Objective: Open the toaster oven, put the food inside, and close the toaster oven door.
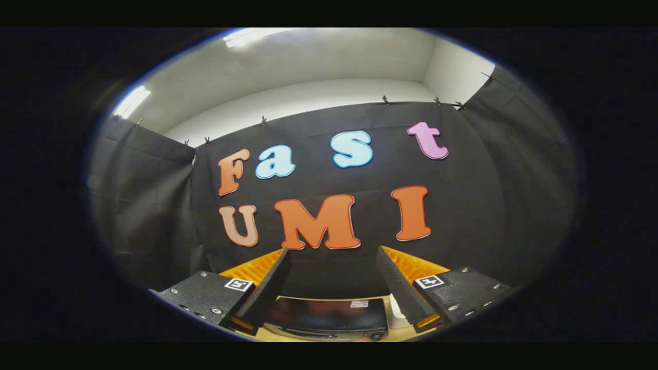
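Black cloth drapes the far wall [329,257], clipped along its top edge beneath a pale ceiling with two bright strip lights [132,100]. Down low, the two-finger gripper with black wedge fingers and orange ribbed backs [333,277] stands wide open, holding nothing, each finger block carrying a small square black-and-white marker [238,284]. Between and below the fingers sits the black toaster oven with a dark glass front [326,317], door closed, on a light wooden surface [267,335]. It carries a small white sticker [359,303], its print too small to read.
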`<action>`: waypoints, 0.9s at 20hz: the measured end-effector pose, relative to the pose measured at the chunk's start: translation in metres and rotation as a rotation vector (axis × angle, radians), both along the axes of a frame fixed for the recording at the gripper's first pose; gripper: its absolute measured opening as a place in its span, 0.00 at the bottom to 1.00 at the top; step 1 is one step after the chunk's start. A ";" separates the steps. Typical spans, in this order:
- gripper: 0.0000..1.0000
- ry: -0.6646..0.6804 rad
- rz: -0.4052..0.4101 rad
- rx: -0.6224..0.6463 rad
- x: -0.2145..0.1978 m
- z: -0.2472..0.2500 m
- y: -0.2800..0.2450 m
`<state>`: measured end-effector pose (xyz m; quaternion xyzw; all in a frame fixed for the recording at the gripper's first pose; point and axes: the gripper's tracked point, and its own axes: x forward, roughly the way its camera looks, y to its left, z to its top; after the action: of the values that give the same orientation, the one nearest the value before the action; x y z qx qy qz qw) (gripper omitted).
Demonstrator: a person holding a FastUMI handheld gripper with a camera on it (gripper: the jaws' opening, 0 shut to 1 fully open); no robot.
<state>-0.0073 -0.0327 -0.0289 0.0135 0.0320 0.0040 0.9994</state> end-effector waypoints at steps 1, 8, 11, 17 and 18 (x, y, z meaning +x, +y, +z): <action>0.98 -0.004 0.005 0.008 -0.002 0.000 0.002; 0.98 -0.029 -0.001 -0.008 -0.004 -0.033 0.005; 0.99 0.068 0.032 0.002 -0.008 -0.082 0.024; 0.99 0.269 0.114 -0.019 -0.012 -0.185 0.063; 0.99 0.307 0.112 -0.034 -0.011 -0.204 0.064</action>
<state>-0.0181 0.0308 -0.2332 -0.0046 0.1852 0.0573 0.9810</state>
